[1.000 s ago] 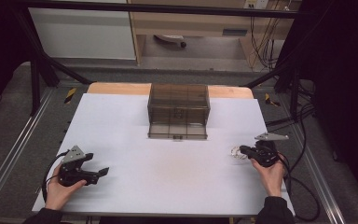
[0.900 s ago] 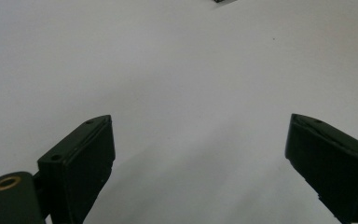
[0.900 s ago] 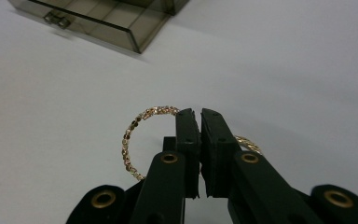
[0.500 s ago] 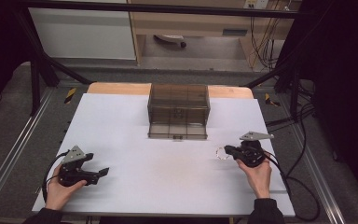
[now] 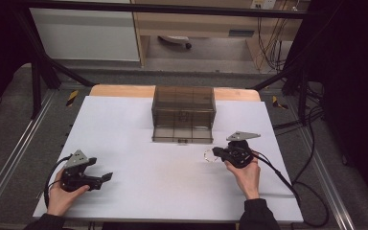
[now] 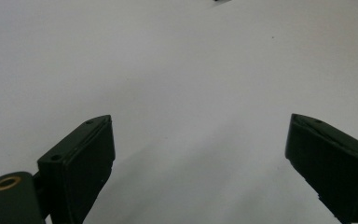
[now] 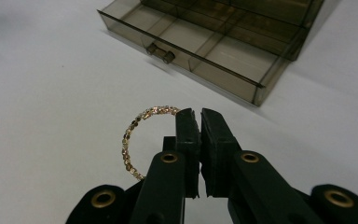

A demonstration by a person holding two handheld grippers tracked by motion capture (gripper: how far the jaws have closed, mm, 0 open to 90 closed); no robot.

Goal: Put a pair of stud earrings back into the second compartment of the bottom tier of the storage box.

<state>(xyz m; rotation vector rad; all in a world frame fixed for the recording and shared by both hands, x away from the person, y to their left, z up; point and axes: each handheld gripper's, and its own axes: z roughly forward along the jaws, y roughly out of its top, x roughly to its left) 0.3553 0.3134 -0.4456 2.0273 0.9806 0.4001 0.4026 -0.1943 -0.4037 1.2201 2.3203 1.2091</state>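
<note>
My high view looks forward and down over the whole white table (image 5: 172, 191). Left gripper view sits low, close on bare tabletop. Right gripper view looks along its jaws toward the drawer box (image 7: 223, 42), which the high view (image 5: 184, 115) shares.

1. One smoky clear drawer box (image 5: 184, 113) — bottom drawer (image 7: 186, 49) pulled out.
2. One gold beaded bracelet (image 7: 137, 135).
3. Two hand-held grippers — left gripper (image 5: 106, 177), right gripper (image 5: 215, 152).
4. One white desk (image 5: 163, 187).
</note>
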